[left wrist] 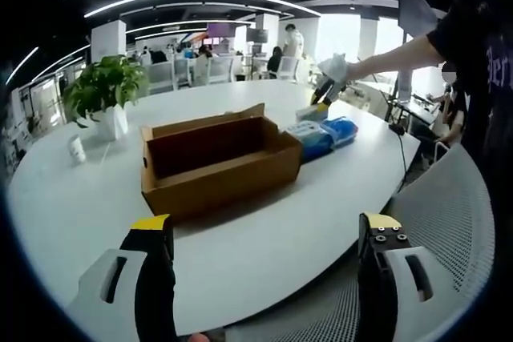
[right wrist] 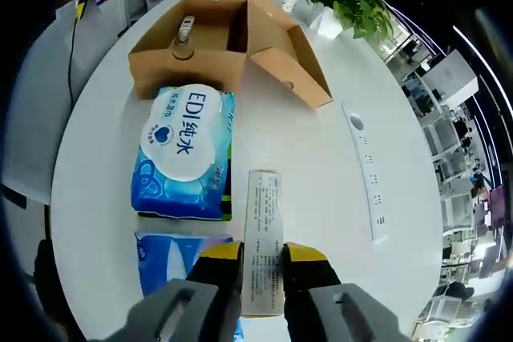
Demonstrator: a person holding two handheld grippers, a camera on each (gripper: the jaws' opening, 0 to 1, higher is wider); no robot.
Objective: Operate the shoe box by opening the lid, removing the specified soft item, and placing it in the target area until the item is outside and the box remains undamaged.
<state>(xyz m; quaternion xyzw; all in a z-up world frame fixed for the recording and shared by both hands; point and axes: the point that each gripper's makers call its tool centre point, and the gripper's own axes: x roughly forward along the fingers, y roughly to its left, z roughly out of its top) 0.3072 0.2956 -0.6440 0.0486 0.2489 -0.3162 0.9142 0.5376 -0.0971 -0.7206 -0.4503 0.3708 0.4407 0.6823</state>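
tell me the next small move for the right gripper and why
Probably lower the right gripper and open it. It is shut on a flat white packet held above the bare table, beside the blue tissue pack, well outside the open box.

Round white table (left wrist: 72, 206), potted plant (left wrist: 104, 90) — bright open office

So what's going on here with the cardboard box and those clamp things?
A person is working at a round white table with a handheld gripper in each hand. The cardboard shoe box already stands open. The right gripper is shut on a flat white packet, holding it above the table beside two blue tissue packs that lie outside the box. The left gripper hangs open near the table edge, holding nothing.
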